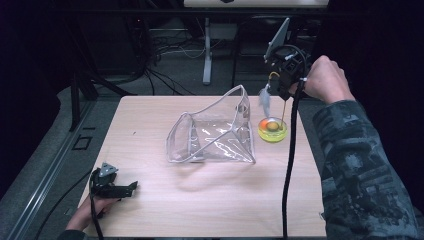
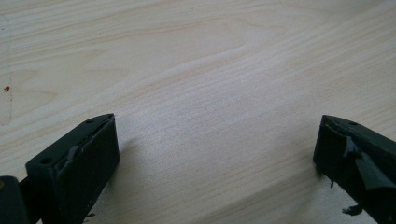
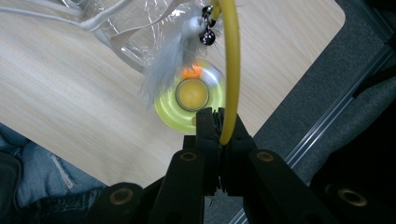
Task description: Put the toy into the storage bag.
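A cat toy stands at the table's right side: a yellow-green round base (image 1: 272,129) (image 3: 190,99), a thin yellow wand (image 1: 283,107) (image 3: 230,70) rising from it, and a grey feather (image 1: 264,98) (image 3: 168,58) with small bells hanging from the wand's top. My right gripper (image 1: 286,75) (image 3: 219,128) is above the base, shut on the yellow wand. A clear plastic pouch (image 1: 215,132) (image 3: 135,28) stands open in the table's middle, just left of the toy. My left gripper (image 1: 131,188) (image 2: 217,144) rests on the table near the front left corner, open, with bare wood between its jaws.
The light wooden table (image 1: 210,200) has its right edge close to the toy base. Behind the table are dark stands, cables and a white post (image 1: 207,50). A person's sleeve (image 1: 360,165) reaches along the right side.
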